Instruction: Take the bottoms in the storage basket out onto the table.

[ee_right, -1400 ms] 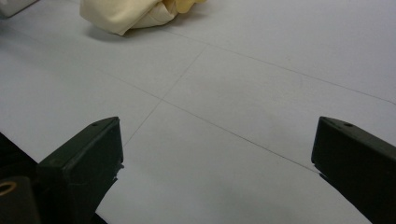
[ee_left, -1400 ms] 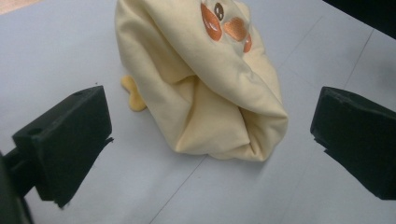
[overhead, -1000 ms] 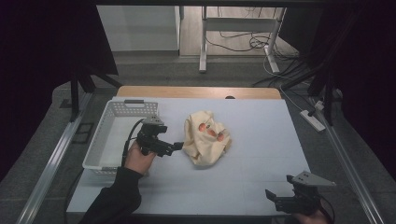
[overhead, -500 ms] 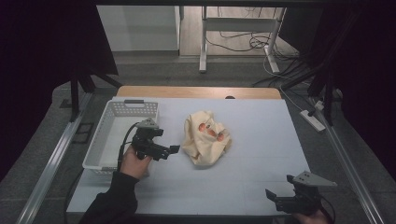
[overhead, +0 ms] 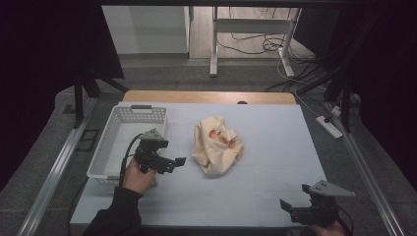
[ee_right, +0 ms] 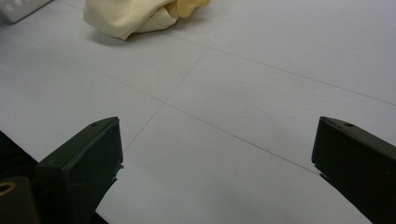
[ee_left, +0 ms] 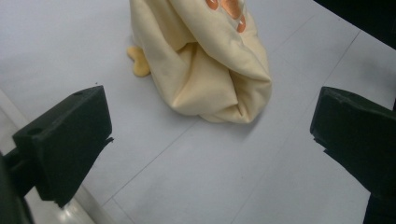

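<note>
Cream cloth (overhead: 216, 146), orange print, no legible writing; both hand-held grippers gape, empty.

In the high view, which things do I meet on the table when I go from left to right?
White basket → left claw → crumpled cream cloth → right claw, at the table's near right corner.

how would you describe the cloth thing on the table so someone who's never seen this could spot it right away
Start at the pale blue-grey table and find the white slotted basket at its left edge. Just right of that basket, near the table's middle, lies a crumpled cream-yellow cloth bunched into a soft heap. It is the one soft, warm-coloured thing there, with orange marks on top, and the left gripper points at it.
</note>
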